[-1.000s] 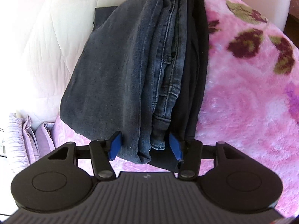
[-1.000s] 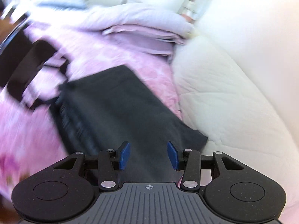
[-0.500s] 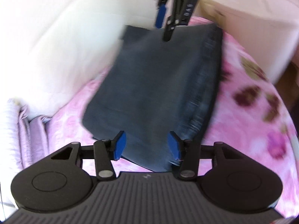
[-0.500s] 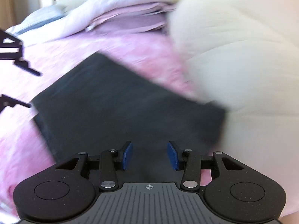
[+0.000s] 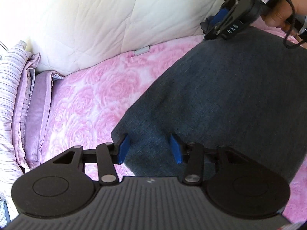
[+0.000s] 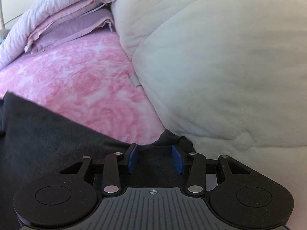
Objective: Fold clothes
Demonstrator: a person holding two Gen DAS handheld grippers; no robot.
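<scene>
The folded jeans (image 5: pixel 220 99) are lying on the pink blanket (image 5: pixel 86 99) beside the white quilt (image 5: pixel 115 19); left gripper (image 5: pixel 149 147) is closing over them, pads not pressing; right gripper (image 6: pixel 155 159) is straddling their corner, half-open; next, likely squaring edges.

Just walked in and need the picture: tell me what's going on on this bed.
A person is folding dark jeans on a pink rose-patterned blanket, with a handheld tool in each hand. The left tool is at the near end, its jaws closing with denim between them. The right tool straddles the far corner, beside a cream quilt. Neither visibly pinches the cloth.
</scene>
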